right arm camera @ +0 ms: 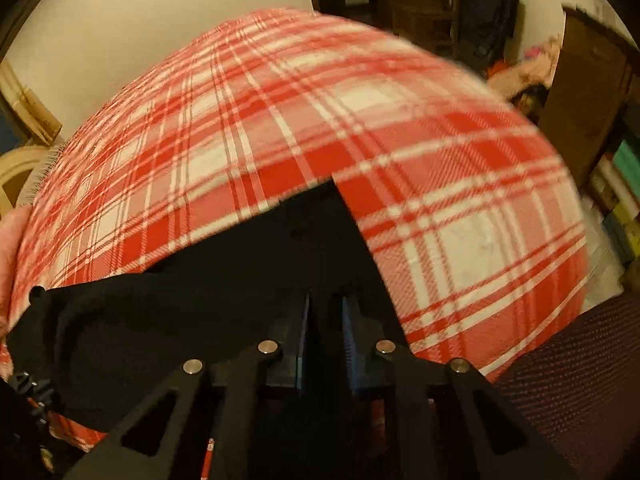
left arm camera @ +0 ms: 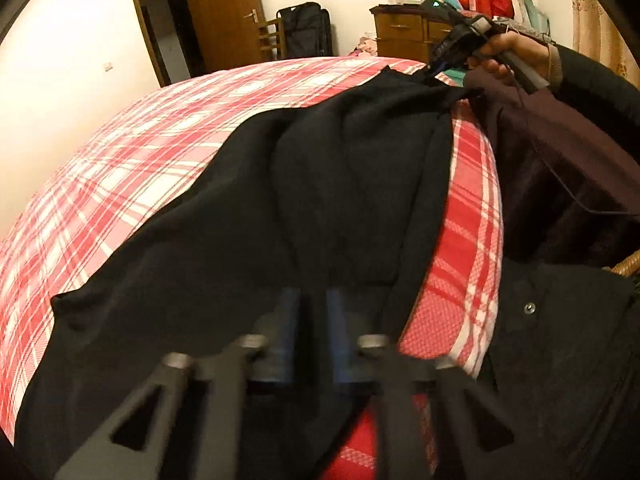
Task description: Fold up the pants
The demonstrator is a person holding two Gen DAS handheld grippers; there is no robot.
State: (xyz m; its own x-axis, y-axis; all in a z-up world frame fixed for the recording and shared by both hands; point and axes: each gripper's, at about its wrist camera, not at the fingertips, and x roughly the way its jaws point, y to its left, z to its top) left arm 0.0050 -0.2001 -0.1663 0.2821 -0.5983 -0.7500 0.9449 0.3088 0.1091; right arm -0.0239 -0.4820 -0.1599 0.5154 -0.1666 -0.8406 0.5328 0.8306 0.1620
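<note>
Red-and-white plaid bedding [left arm camera: 168,136] covers a bed that fills both views, with a brown wooden door [left arm camera: 224,12], a dark suitcase [left arm camera: 306,30] and a wooden dresser [left arm camera: 404,32] against the pale wall behind it. Black pants [left arm camera: 304,184] lie stretched along the near edge of the bed, running from one gripper to the other.

Seen from its own camera, the left gripper [left arm camera: 313,320] has its two blue-padded fingers nearly together, with only a narrow gap between them, and dark cloth of the pants sits in that gap, so it is clenched on the fabric at the near end. It points forward along the length of the garment, low over the bed's edge.

At the far end in the left wrist view, the right gripper [left arm camera: 436,68] meets the pants where the cloth rises to a peak. A hand [left arm camera: 516,56] wraps its handle, the dark sleeve [left arm camera: 592,80] reaching in from the right. From its own camera, the right gripper [right arm camera: 326,320] shows the same narrow gap, black fabric passing between the fingers, gripping the pants. Both views are partly blurred.
</note>
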